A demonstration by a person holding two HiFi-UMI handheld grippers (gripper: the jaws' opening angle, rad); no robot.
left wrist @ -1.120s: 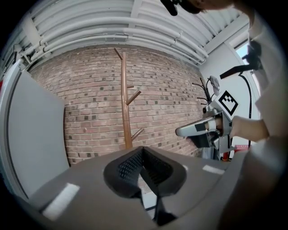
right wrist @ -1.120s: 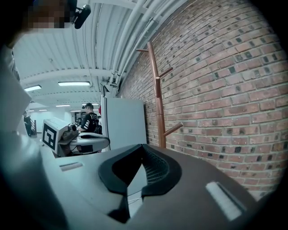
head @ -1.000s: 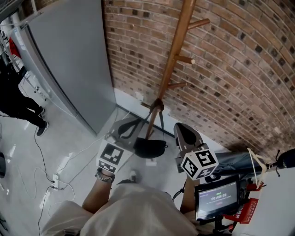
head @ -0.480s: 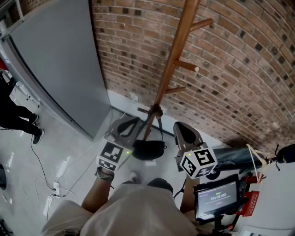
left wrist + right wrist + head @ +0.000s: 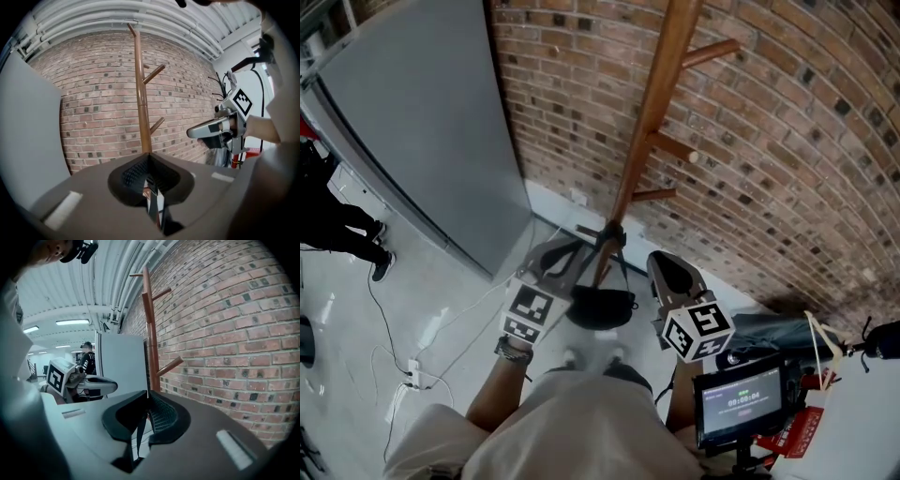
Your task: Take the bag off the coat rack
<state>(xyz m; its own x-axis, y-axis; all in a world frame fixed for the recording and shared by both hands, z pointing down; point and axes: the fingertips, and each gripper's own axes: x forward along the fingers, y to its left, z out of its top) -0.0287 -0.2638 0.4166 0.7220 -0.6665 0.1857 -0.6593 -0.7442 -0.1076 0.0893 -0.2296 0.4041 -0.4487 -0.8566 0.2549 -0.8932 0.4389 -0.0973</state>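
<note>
The wooden coat rack (image 5: pixel 652 112) stands against the brick wall. A small black bag (image 5: pixel 600 307) hangs low on it by dark straps (image 5: pixel 623 255) from a lower peg. My left gripper (image 5: pixel 579 246) points at the pole just left of the straps, its tips together. My right gripper (image 5: pixel 656 261) is just right of the bag; its jaws are starting to open, though the tips still look together. In the left gripper view (image 5: pixel 149 154) and the right gripper view (image 5: pixel 147 393), a dark strap shows through the slot behind the tips. I see nothing pressed between the pads.
A tall grey panel (image 5: pixel 422 122) stands left of the rack. A person in black (image 5: pixel 328 216) is at the far left. Cables (image 5: pixel 403 366) lie on the white floor. A screen on a stand (image 5: pixel 739 403) and red gear sit at the lower right.
Both grippers have edged slightly closer to the rack's pole. The bag hangs as before.
</note>
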